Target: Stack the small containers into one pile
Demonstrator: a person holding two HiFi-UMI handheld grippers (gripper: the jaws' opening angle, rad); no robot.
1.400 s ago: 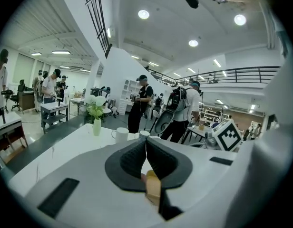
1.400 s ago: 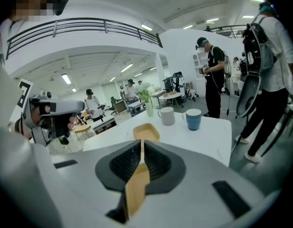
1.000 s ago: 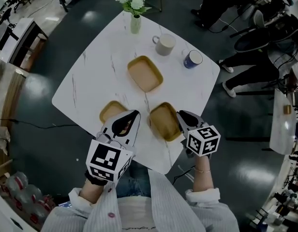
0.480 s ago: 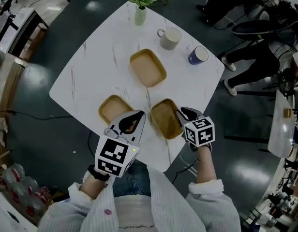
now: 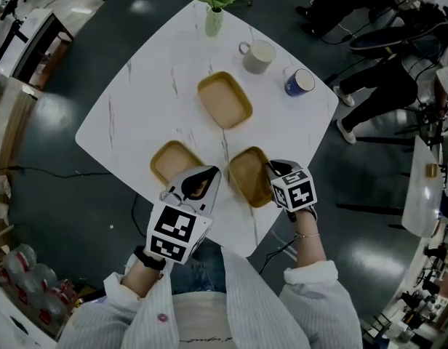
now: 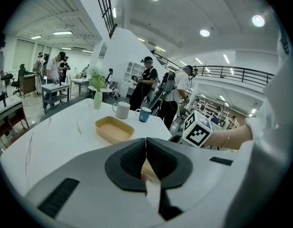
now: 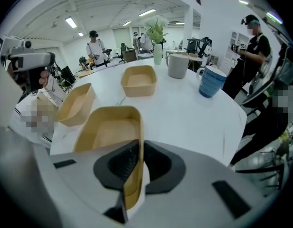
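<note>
Three tan containers lie on the white table (image 5: 144,100). The far one (image 5: 224,99) sits alone mid-table. My left gripper (image 5: 203,177) is at the near-left container (image 5: 173,161); its jaws are shut, with a tan sliver of the rim between the pads (image 6: 146,156). My right gripper (image 5: 272,171) holds the near-right container (image 5: 249,176) by its right wall. Seen in the right gripper view, that wall (image 7: 137,141) stands between the pads, and the jaws have just been closing on it. The left container (image 7: 78,103) looks tilted there.
A vase of white flowers (image 5: 214,19), a white mug (image 5: 259,55) and a blue mug (image 5: 300,83) stand along the table's far edges. The near table corner lies just below my grippers. People stand beyond the table (image 6: 147,82).
Both grippers have sunk closer to the table, the right one more and tipping further downward. The containers stay in about the same places.
</note>
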